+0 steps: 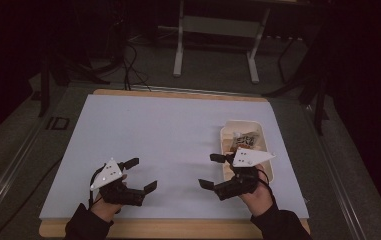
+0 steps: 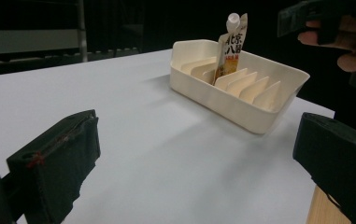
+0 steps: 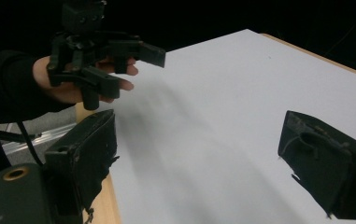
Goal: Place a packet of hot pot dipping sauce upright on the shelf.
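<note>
Both grippers hover low over the near edge of the white table (image 1: pixel 168 130), jaws spread, nothing in them. Left gripper (image 1: pixel 142 175) near-left, right gripper (image 1: pixel 211 171) near-right, just beside the cream tray (image 1: pixel 226 136). Pouch (image 1: pixel 243 139) stands upright in the tray's slots, untouched.

The table (image 1: pixel 143 130) is a wooden board covered by a pale sheet, with wood showing along its near and far edges. A cream tray (image 1: pixel 226 134) with slotted dividers lies directly on the sheet, just beyond the right claw (image 1: pixel 211 171) and well apart from the left claw (image 1: pixel 142 174). A printed pouch (image 1: pixel 243 139) stands upright in one of the tray's slots.
</note>
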Demonstrator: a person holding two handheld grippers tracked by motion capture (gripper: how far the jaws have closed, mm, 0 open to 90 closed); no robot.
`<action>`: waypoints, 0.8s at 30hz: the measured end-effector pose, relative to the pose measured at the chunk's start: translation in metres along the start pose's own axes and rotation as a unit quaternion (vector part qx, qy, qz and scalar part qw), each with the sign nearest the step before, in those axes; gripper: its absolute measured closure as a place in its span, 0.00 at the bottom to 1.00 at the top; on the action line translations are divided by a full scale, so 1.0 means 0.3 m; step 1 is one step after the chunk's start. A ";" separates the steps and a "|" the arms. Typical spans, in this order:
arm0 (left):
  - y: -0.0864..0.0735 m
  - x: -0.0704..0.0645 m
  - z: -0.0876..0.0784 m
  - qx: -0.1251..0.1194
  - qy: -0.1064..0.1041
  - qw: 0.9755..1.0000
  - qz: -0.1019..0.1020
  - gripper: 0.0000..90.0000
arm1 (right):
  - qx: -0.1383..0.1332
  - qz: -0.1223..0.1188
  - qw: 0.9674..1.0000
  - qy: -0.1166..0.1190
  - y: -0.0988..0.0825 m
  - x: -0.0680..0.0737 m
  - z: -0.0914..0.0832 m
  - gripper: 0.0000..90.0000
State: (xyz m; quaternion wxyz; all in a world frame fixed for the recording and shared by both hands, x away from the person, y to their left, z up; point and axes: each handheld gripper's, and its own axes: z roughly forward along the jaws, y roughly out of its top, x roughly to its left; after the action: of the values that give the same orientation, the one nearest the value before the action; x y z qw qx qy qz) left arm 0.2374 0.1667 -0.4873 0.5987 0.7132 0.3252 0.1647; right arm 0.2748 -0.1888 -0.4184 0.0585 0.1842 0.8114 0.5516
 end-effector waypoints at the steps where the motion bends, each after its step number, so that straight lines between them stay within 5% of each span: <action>1: 0.000 0.000 0.000 0.001 0.000 1.000 0.001 0.01 | 0.001 0.003 1.000 0.003 -0.005 0.004 -0.002 0.13; 8: 0.000 -0.004 -0.001 -0.001 0.000 1.000 0.003 0.01 | -0.004 0.004 1.000 0.012 -0.048 0.042 -0.020 0.13; 24: -0.001 -0.005 -0.003 0.000 -0.001 1.000 0.003 0.01 | 0.011 -0.017 1.000 -0.018 -0.133 0.102 -0.067 0.14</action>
State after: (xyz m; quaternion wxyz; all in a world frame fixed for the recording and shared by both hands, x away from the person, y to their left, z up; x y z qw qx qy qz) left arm 0.2357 0.1664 -0.4874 0.5987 0.7143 0.3224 0.1654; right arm 0.2313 -0.2081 -0.4441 0.0806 0.1805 0.8196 0.5378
